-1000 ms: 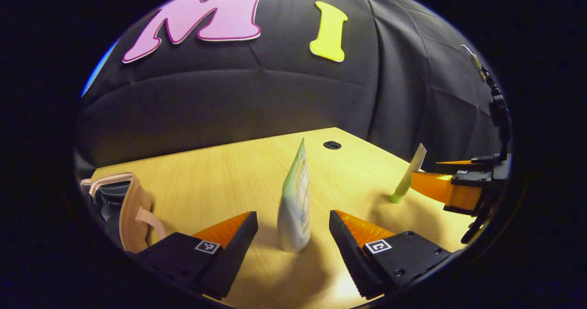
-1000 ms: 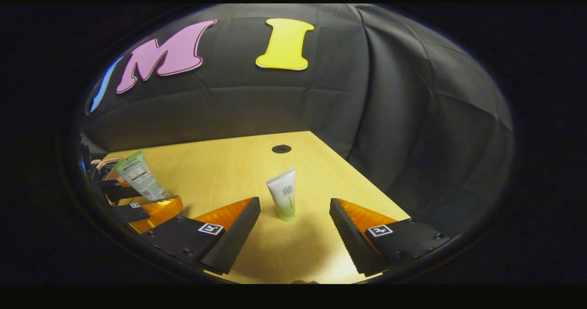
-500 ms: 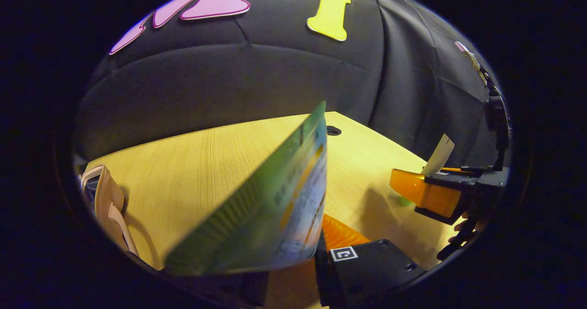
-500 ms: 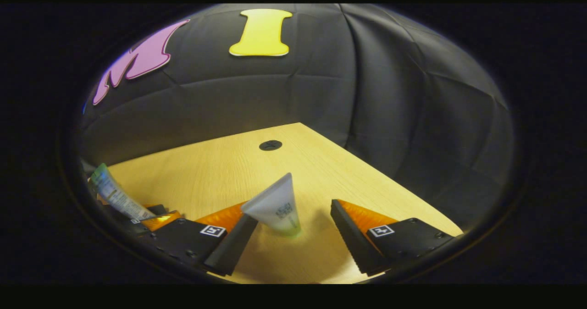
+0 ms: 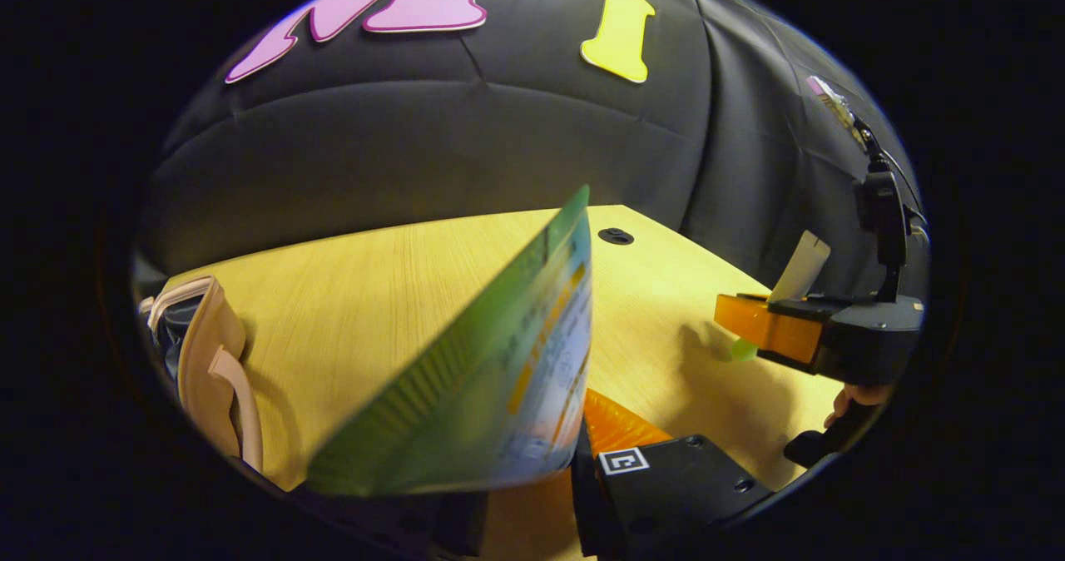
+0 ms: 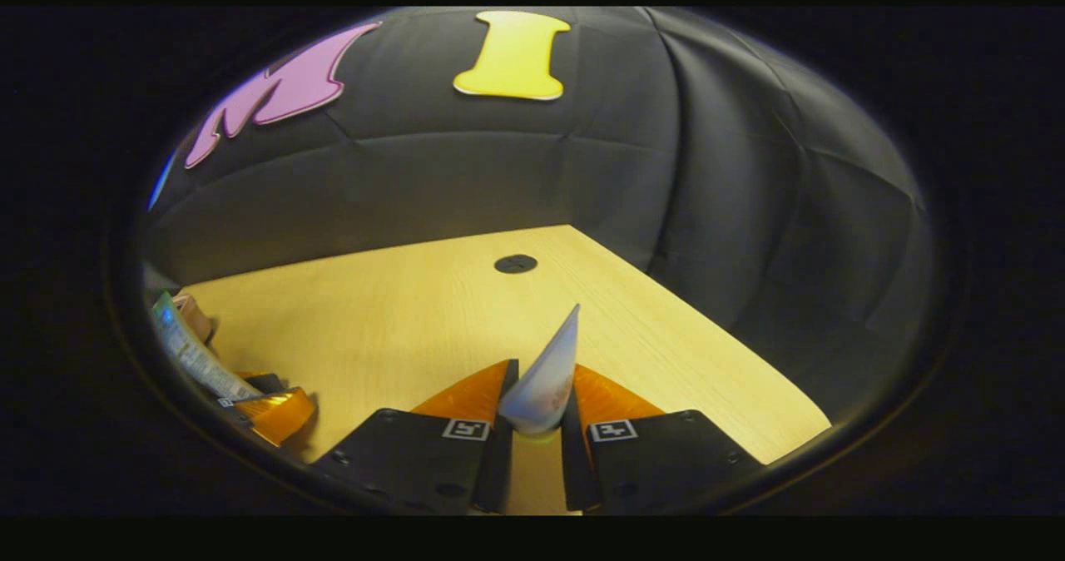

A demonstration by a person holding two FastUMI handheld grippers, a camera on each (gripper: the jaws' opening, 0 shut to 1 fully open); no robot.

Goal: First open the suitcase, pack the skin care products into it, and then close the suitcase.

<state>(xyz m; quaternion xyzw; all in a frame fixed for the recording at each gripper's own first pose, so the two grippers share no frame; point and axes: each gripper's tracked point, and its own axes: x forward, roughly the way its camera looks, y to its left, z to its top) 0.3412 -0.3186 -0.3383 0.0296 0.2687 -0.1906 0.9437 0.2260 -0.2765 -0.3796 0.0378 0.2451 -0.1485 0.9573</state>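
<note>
Beige suitcase (image 5: 204, 361) lies at the wooden surface's (image 5: 374, 295) left edge, contents unclear. Left claw (image 5: 532, 494) is clamped on a green-and-blue tube (image 5: 491, 386); right claw (image 6: 532, 440) pinches a small white green-capped tube (image 6: 545, 378).

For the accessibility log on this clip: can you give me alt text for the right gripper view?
The right gripper is shut on a small white tube with a green cap, just above a light wooden table. At far left, the left gripper holds a green tube.
</note>
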